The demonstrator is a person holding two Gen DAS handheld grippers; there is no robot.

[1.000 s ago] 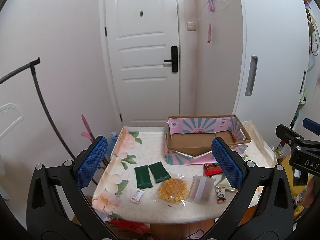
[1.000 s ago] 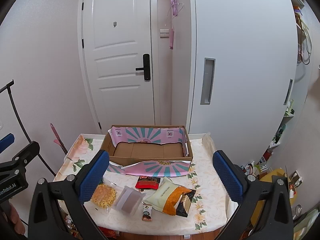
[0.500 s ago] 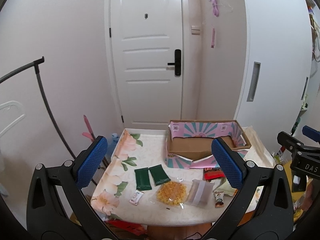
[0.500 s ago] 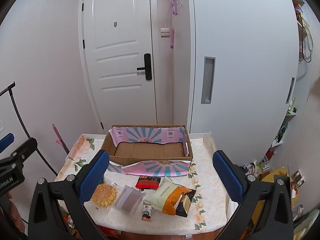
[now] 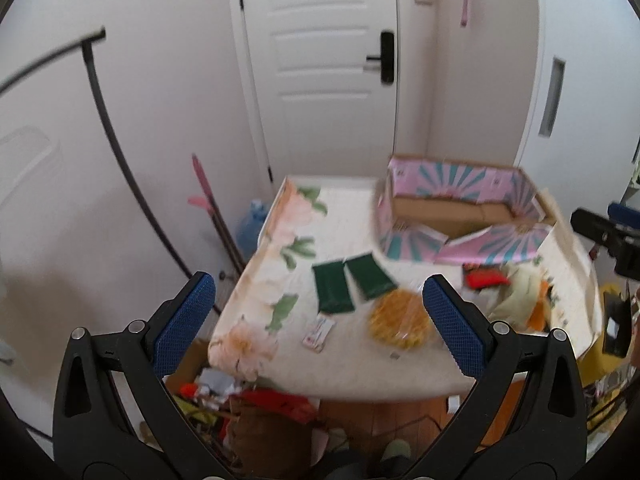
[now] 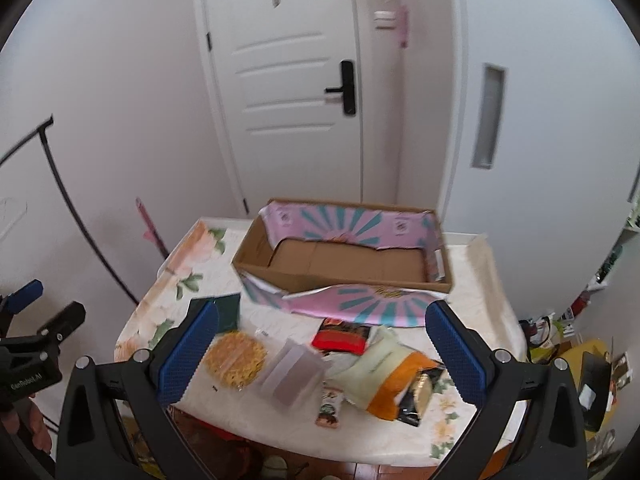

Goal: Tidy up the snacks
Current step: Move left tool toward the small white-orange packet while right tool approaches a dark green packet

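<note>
Left gripper body (image 6: 30,364): white lettering on the black housing, seen at the left edge of the right wrist view; it reads roughly "GenRobot.AI", the first letters soft with blur.
Pale green and orange snack bag (image 6: 384,372): one line of small dark print across the pale panel; too blurred to read.
Red and black snack packet (image 6: 342,336): printed front; no letters legible.
Small snack bar (image 6: 330,404): round emblem and print; illegible.
Small white sachet (image 5: 319,332): red marking; unreadable.
Cardboard box (image 6: 260,258): small square emblems on the pink liner; too small to read.
Door lock (image 6: 347,87): no readable marking.
</note>
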